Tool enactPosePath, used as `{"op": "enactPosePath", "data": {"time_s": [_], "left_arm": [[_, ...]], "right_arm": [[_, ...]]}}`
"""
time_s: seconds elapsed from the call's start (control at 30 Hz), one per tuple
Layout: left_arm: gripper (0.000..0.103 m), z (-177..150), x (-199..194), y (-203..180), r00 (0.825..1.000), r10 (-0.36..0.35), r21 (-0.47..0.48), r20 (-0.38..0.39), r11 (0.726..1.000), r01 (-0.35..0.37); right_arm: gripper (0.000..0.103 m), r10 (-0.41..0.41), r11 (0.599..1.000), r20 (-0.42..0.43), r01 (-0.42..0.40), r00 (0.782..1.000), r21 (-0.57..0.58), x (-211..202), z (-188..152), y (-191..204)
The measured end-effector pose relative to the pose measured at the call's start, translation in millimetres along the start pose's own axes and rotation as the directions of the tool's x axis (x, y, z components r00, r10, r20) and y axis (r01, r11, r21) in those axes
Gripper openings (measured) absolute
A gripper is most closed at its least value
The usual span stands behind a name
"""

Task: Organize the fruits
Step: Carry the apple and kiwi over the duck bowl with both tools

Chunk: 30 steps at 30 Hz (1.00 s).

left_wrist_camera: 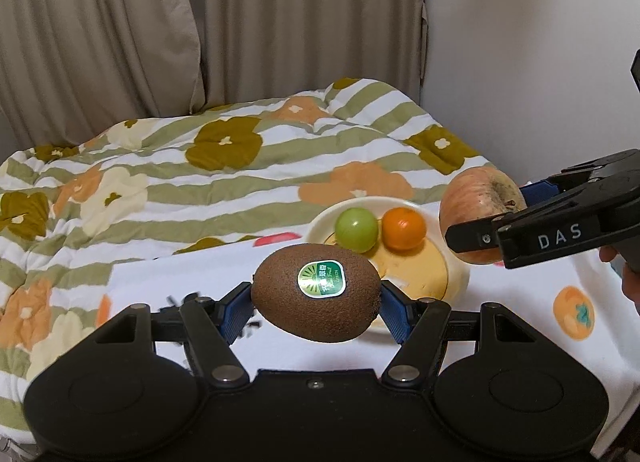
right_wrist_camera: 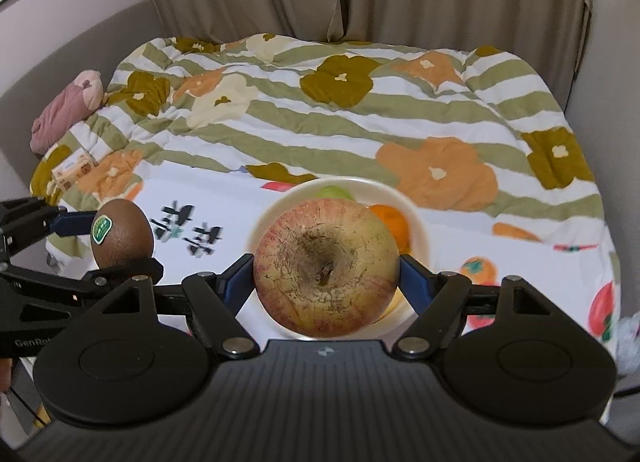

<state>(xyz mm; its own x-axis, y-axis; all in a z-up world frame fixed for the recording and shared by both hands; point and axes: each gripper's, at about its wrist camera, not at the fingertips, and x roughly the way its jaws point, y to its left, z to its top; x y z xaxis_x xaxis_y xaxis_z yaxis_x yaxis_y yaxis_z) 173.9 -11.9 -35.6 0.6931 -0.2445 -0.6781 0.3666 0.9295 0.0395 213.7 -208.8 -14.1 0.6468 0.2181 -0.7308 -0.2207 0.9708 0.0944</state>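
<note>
The left gripper (left_wrist_camera: 316, 302) is clamping a kiwi (left_wrist_camera: 317, 298) by its two ends between the blue pads, carrying it in the air near the plate's 7 o'clock edge. The plate (left_wrist_camera: 456, 282) is sitting on a white printed cloth (left_wrist_camera: 520, 302) spread over the striped quilt (left_wrist_camera: 200, 165), and it is already holding a green fruit (left_wrist_camera: 356, 229) at about 10 o'clock and an orange (left_wrist_camera: 403, 228) at about 1 o'clock, the two just beside each other.

The right gripper (right_wrist_camera: 326, 274) is squeezing an apple (right_wrist_camera: 326, 268) across its middle, stem pit facing the camera, hanging directly over the plate's near half.

To finish well, I judge each hand should be lowering its fruit into the bare yellow area toward 6 o'clock, one at a time so the grippers are not colliding. Fingers should be parting only once the fruit is touching the plate, since the plate is resting on soft bedding and round fruit may be rolling off.
</note>
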Motion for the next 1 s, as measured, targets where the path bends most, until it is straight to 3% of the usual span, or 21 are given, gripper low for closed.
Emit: {"op": "enactPosePath", "data": {"time_s": [0.23,0.57,1.0], "left_arm": [[0.071,17,48,-21,0.999,0.012,-0.007,-0.036,1.000,-0.012],[0.071,25,121,-36,0.992,0.048,0.023,-0.118,0.999,-0.046],[0.071,12,170,-56,0.971,0.156,0.246,-0.182,0.963,-0.109]], "right_arm": [[0.091,0.020,0.998,-0.021,-0.021,1.000,-0.063,30,2,-43],[0.091,0.076,0.984,-0.063,-0.085,0.995,-0.156,78,-3,-64],[0.091,0.113,0.975,-0.098,-0.130,0.989,-0.182,103,-7,-70]]}}
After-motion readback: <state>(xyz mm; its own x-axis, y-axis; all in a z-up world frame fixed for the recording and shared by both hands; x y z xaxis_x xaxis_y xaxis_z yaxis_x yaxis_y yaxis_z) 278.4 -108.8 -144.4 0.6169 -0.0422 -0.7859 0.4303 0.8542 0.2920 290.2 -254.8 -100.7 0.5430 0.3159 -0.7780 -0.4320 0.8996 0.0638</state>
